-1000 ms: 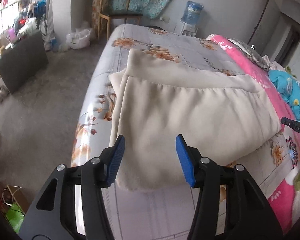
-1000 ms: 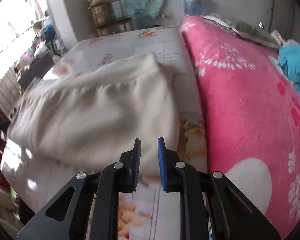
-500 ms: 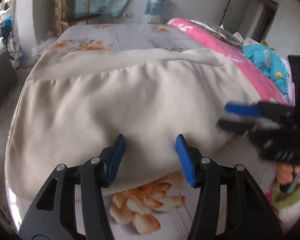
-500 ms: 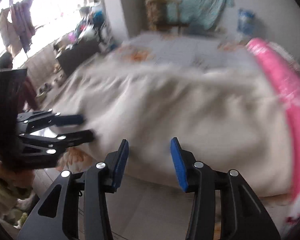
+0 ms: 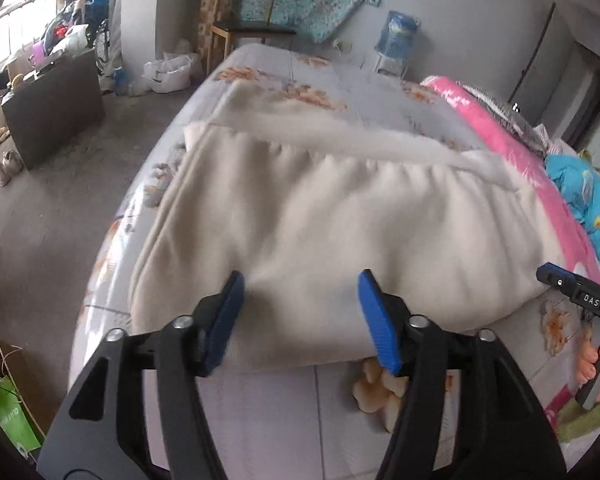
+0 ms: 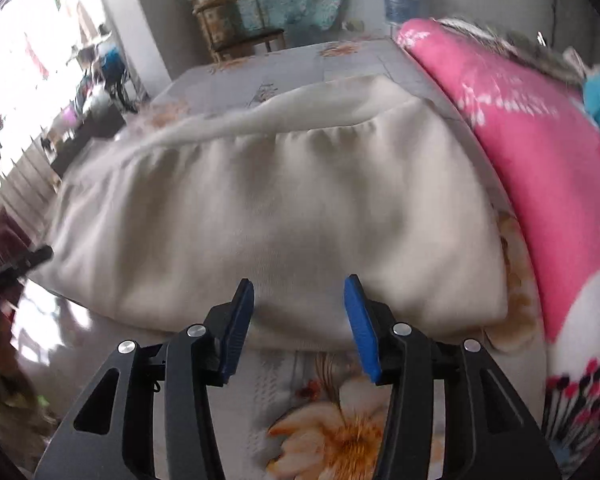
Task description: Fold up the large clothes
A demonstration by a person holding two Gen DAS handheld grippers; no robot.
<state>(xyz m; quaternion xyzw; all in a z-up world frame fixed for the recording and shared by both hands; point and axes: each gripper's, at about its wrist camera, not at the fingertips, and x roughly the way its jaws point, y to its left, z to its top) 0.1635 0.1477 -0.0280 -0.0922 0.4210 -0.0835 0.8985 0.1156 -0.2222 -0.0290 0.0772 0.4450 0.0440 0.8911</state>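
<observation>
Pink blanket (image 6: 548, 152) flanks the folded cream garment (image 5: 340, 224); left tool (image 5: 300, 316) and right tool (image 6: 298, 320) gape wide, empty.

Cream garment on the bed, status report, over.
Left tongs open, right tongs open, both empty. Cream garment folded on floral sheet. Pink blanket alongside, not on it.

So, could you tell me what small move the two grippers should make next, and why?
Probably ease both forward and close on the near edge of the cream garment. The left gripper and right gripper are both open and empty, with that edge just ahead of the fingertips. The garment lies folded on the floral bed sheet.
</observation>
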